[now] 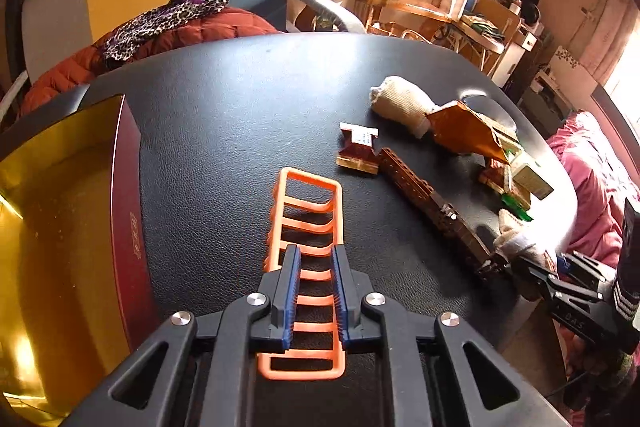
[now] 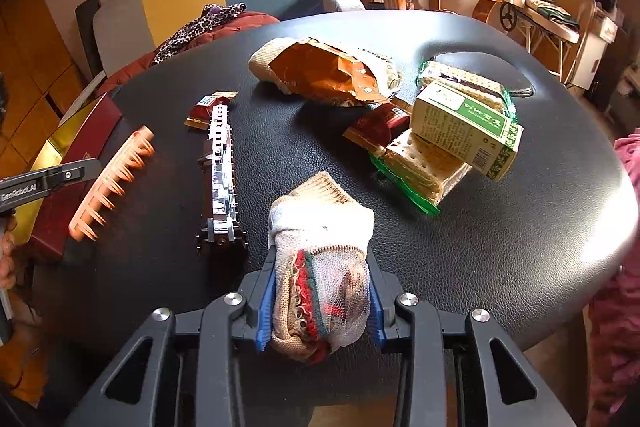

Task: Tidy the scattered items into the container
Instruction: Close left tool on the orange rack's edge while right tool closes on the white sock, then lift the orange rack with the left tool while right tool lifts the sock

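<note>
Right gripper (image 2: pixel 320 291) squeezed 1 sock ball (image 2: pixel 320 263); left gripper (image 1: pixel 314 291) pinched 1 orange rack (image 1: pixel 306 227). 2nd sock ball (image 1: pixel 400 103) & 1 gold box (image 1: pixel 60 211) sat on table (image 1: pixel 240 99).

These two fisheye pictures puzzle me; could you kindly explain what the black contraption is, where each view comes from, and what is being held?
A person holds a two-finger gripper in each hand, each with a camera looking along its fingers. The left view shows the left gripper shut on an orange comb-like rack, beside the gold-lined red box. The right view shows the right gripper shut on a rolled sock. On the black table lie a toy train, a torn orange packet, crackers, a green-and-cream carton and another sock.
</note>
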`<state>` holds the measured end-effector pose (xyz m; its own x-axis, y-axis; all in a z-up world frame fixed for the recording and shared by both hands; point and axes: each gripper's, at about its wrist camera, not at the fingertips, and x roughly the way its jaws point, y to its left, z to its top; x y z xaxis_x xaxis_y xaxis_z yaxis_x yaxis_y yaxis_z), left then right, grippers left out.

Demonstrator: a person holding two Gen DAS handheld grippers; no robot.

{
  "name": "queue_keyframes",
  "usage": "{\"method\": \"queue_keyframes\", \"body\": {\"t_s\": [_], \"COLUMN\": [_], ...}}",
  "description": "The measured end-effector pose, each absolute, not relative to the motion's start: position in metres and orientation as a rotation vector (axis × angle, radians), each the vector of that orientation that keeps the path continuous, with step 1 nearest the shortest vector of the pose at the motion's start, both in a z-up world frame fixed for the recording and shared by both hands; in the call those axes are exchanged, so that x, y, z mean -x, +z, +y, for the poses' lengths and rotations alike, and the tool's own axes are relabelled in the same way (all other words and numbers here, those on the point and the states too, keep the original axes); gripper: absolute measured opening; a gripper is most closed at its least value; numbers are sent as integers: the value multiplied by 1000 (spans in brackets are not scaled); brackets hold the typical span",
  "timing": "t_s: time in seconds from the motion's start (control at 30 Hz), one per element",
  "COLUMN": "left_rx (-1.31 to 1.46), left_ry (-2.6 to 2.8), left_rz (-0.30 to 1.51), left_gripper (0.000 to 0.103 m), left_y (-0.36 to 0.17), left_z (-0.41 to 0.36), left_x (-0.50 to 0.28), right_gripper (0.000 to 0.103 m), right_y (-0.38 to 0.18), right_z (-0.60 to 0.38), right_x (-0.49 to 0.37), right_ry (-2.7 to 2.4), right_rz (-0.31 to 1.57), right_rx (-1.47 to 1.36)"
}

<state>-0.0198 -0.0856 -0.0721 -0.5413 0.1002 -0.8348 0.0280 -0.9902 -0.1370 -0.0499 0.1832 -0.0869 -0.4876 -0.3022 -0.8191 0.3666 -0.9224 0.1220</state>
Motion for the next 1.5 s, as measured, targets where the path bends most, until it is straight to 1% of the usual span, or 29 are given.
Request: {"method": "queue_keyframes", "body": {"t_s": [0.1, 0.17, 0.2, 0.23, 0.27, 0.37, 0.4, 0.43, 0.57, 0.77, 0.87, 0.93, 1.0, 1.07, 1.17, 1.2, 1.27, 1.4, 1.47, 1.5], "left_rx": [1521, 1515, 1509, 1503, 1499, 1461, 1454, 1452, 1472, 1548, 1515, 1462, 1445, 1488, 1564, 1574, 1592, 1586, 1582, 1580], "left_ry": [2707, 2695, 2697, 2699, 2689, 2670, 2655, 2642, 2606, 2550, 2588, 2590, 2597, 2571, 2511, 2493, 2457, 2428, 2418, 2440], "left_rz": [-181, -246, -261, -276, -291, -358, -362, -356, -195, -130, -95, -107, -34, 18, -28, -58, -117, -118, -115, -71], "left_gripper": [14, 15, 18, 27, 31, 32, 40, 44, 44, 44, 44, 44, 47, 48, 48, 52, 54, 56, 57, 57], "left_y": [-79, -79, -78, -77, -76, -72, -71, -70, -72, -90, -85, -73, -68, -75, -93, -95, -100, -103, -103, -102], "left_z": [-81, -86, -88, -90, -92, -102, -104, -103, -92, -92, -96, -101, -101, -102, -106, -106, -107, -101, -97, -94], "left_x": [19, 16, 15, 15, 15, 15, 17, 19, 31, 46, 46, 42, 39, 41, 50, 51, 53, 55, 55, 54], "right_gripper": [37, 37, 37, 37, 38, 40, 41, 42, 45, 48, 49, 50, 50, 50, 53, 55, 56, 61, 61, 62], "right_y": [-89, -90, -90, -90, -91, -93, -93, -93, -94, -94, -95, -95, -95, -95, -95, -96, -96, -96, -97, -97], "right_z": [181, 181, 181, 181, 181, 182, 182, 182, 180, 177, 174, 174, 175, 175, 175, 175, 173, 172, 172, 171], "right_x": [49, 47, 47, 46, 46, 46, 47, 47, 47, 50, 51, 51, 52, 52, 54, 54, 54, 55, 55, 55], "right_ry": [-2427, -2427, -2427, -2424, -2424, -2423, -2422, -2420, -2411, -2408, -2407, -2403, -2400, -2399, -2398, -2399, -2398, -2386, -2387, -2386], "right_rz": [125, 120, 111, 101, 94, 80, 78, 77, 81, 97, 117, 122, 120, 110, 91, 90, 92, 87, 85, 85], "right_rx": [-1328, -1342, -1346, -1350, -1353, -1360, -1360, -1360, -1358, -1351, -1342, -1337, -1334, -1331, -1329, -1328, -1325, -1323, -1320, -1319]}}
